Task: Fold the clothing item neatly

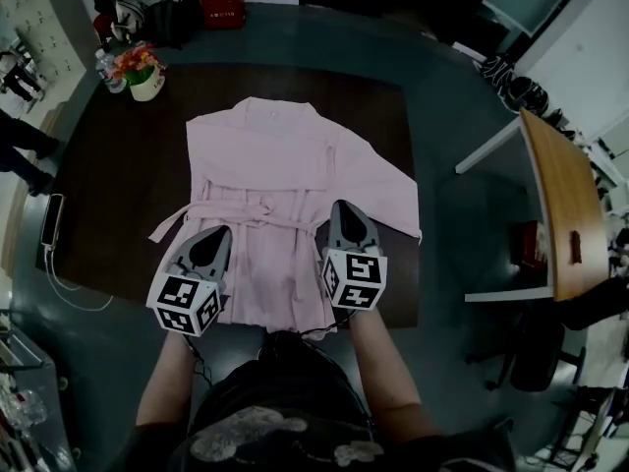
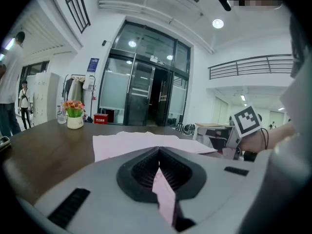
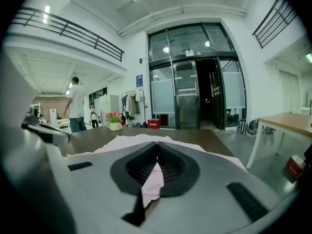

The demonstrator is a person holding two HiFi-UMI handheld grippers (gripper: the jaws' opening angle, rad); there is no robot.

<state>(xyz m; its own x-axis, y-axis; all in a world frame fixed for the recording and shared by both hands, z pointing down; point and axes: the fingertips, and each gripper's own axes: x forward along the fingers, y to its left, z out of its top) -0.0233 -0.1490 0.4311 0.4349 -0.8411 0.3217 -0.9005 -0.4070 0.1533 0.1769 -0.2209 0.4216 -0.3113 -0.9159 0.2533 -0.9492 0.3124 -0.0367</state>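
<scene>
head view: steeply down over tabletop [image 1: 118,195] | both gripper views: low, near-level, facing 12 o'clock | shared: pink robe [image 1: 285,195], flower pot [image 1: 145,85]

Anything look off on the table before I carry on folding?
Nothing spilled or torn. The pink robe lies lopsided: one sleeve fans out right, and a belt end trails left.

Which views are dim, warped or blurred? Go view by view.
Head view: dim, corners dark, the pink robe clear. Left gripper view: bright, strongly curved, ceiling lamp glaring. Right gripper view: bright, curved, black corners.
</scene>
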